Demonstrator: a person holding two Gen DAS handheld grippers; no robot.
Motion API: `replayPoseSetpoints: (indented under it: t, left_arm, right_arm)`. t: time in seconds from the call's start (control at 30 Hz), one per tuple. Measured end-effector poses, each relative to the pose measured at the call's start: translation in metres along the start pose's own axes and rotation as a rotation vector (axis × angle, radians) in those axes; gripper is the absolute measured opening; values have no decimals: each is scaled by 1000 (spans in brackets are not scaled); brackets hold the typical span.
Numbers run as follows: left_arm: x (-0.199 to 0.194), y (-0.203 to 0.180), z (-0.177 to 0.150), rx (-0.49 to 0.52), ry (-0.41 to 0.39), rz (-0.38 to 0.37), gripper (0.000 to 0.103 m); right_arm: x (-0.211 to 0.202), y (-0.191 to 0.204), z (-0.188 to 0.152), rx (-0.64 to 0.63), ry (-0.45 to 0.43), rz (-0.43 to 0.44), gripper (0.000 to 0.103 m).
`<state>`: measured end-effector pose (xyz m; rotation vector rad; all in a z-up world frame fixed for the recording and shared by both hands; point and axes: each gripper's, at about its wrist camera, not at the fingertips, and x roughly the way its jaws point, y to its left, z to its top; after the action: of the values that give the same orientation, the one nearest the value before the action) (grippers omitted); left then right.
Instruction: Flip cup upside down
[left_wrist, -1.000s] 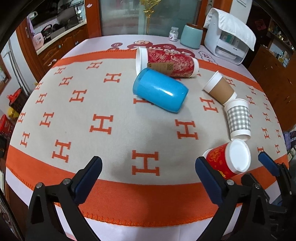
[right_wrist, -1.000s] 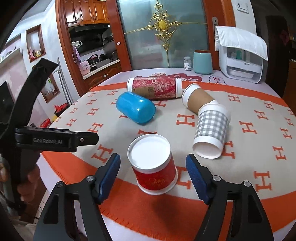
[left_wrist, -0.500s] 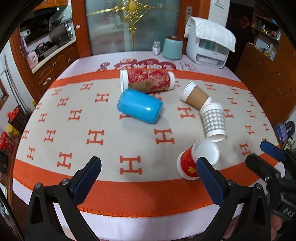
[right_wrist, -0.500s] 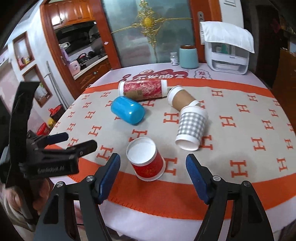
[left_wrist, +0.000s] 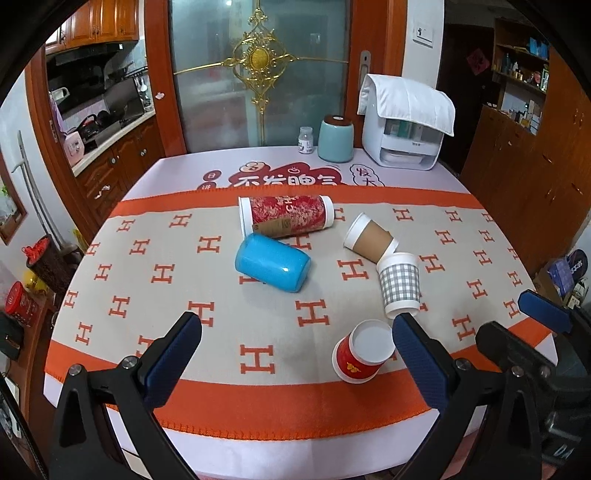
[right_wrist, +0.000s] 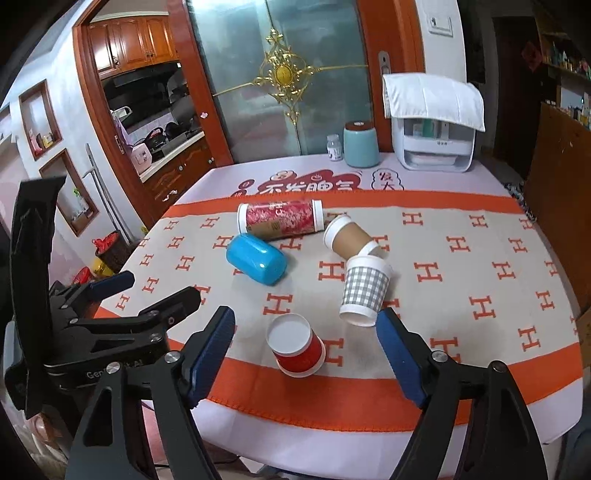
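Note:
A small red paper cup stands upside down near the table's front edge, white base up; it also shows in the right wrist view. My left gripper is open and empty, held back over the front edge, left of the cup. My right gripper is open and empty, pulled back from the cup, which sits between its fingers in view but farther away. The right gripper also shows at the right of the left wrist view.
Lying on the H-patterned cloth: a blue cup, a tall red patterned cup, a brown paper cup, a grey checked cup. A teal canister, small bottle and white appliance stand at the back.
Both grippers have drawn back and up from the table. The red cup stays upside down where it was, now farther from the right gripper's fingers.

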<state>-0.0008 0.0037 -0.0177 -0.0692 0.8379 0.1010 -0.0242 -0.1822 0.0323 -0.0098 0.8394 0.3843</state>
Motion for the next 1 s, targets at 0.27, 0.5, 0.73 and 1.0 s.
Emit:
replayPoseSetpoints:
  t: [0.27, 0.5, 0.73, 1.0]
  left_arm:
    - [-1, -2, -1, 0, 17, 53, 102]
    - [-2, -5, -5, -12, 13, 23, 102]
    - [-6, -7, -6, -23, -18, 33, 102]
    - [-6, -7, -7, -35, -18, 27, 102]
  right_arm:
    - [-13, 7, 0, -13, -43, -13, 83]
    - [-18, 10, 1, -24, -69, -51, 83]
    - [-20, 9, -1, -14, -79, -66, 83]
    - [-14, -1, -4, 21, -61, -70, 83]
